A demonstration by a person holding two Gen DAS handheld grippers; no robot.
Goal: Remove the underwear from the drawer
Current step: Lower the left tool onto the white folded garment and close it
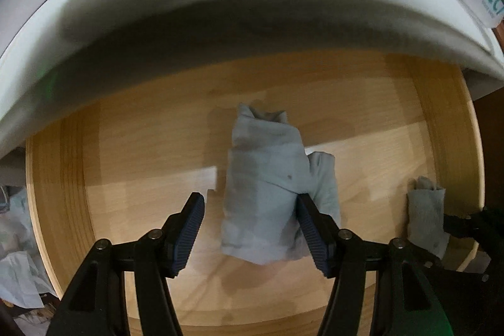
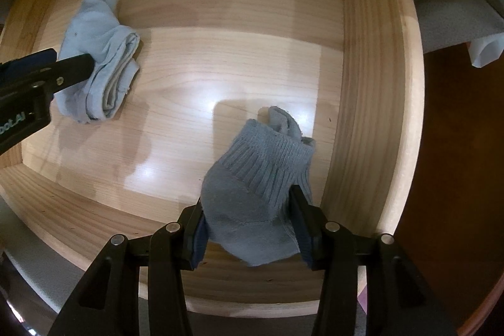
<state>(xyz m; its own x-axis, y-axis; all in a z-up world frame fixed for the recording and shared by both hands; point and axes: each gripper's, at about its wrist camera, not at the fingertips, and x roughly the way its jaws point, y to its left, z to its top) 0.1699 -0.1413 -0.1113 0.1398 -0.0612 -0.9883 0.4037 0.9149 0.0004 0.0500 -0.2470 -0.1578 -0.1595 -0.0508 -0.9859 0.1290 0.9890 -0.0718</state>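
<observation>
A wooden drawer (image 1: 132,147) stands open, and it also shows in the right wrist view (image 2: 362,84). My left gripper (image 1: 250,210) is open around a folded light-blue underwear (image 1: 264,178) lying on the drawer floor; the right finger touches the cloth, the left finger stands apart. This underwear also shows in the right wrist view (image 2: 100,52). My right gripper (image 2: 249,213) is shut on a rolled grey sock (image 2: 258,178) near the drawer's right wall. The sock shows at the right of the left wrist view (image 1: 425,219).
A white cabinet front (image 1: 220,5) overhangs the drawer's back. Crumpled pale cloth (image 1: 19,241) lies outside the drawer at the left. A dark brown floor (image 2: 456,178) lies to the right of the drawer.
</observation>
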